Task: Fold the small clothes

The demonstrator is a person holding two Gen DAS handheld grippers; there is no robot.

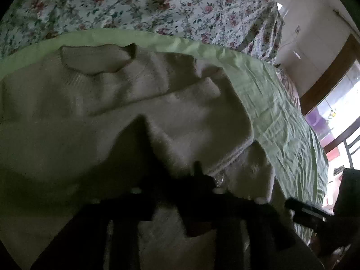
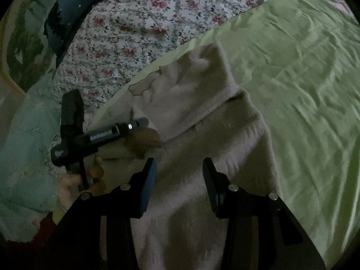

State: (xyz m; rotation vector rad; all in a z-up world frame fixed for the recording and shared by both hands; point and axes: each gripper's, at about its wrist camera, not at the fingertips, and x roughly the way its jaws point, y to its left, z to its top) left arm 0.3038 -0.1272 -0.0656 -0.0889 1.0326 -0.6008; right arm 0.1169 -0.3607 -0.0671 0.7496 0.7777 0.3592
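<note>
Left wrist view, garments: one cream knit sweater (image 1: pixel 108 103), lying on one green sheet (image 1: pixel 281 112) over one floral bedspread (image 1: pixel 157 2).
Left gripper (image 1: pixel 171 148): dark and blurred; finger state cannot be told.
Right wrist view, right gripper (image 2: pixel 178 166): two fingers spread above the sweater, nothing between them.
Hands: one hand (image 2: pixel 74 184), holding the left gripper.

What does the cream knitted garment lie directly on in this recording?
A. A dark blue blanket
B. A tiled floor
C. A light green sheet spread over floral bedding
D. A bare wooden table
C: in both wrist views the cream knitted garment rests on a light green sheet, and the floral bedding shows beyond the sheet's edge.
</note>
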